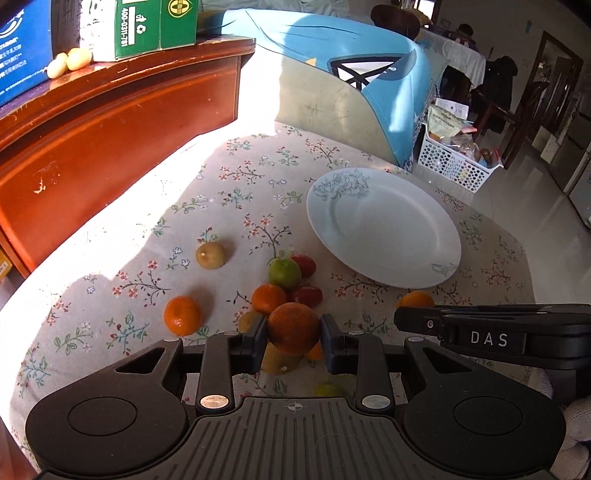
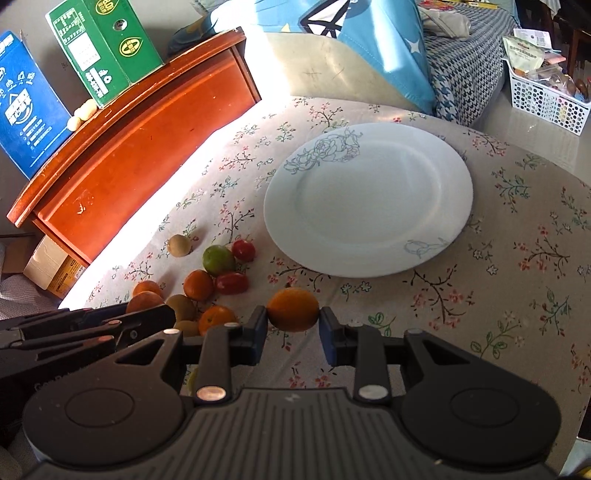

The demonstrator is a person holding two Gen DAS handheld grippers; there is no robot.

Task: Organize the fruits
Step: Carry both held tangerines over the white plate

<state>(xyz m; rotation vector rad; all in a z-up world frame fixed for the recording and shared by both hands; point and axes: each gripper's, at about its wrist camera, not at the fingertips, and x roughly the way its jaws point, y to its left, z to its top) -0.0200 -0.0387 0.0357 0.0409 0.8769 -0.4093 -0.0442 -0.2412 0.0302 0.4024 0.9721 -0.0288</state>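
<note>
The left gripper (image 1: 293, 341) is grasping an orange (image 1: 293, 326) between its fingers (image 1: 255, 347), above the fruit pile (image 1: 284, 280) on the floral worktop (image 1: 229, 192). The right gripper (image 2: 293, 334) is likewise grasping a second orange (image 2: 293, 309). The empty plate (image 1: 384, 227) is lying at 1 o'clock of the left gripper and at 12 o'clock of the right.

Recommended procedure: keep both grips firm, carry each orange clear of the pile, lower it past the plate's rim, then release on separate spots so the fruits are not colliding or rolling.

Legible writing: "DAS" on the right gripper's side (image 1: 488, 338); "400-0311-761" on the green carton (image 1: 127, 26).
</note>
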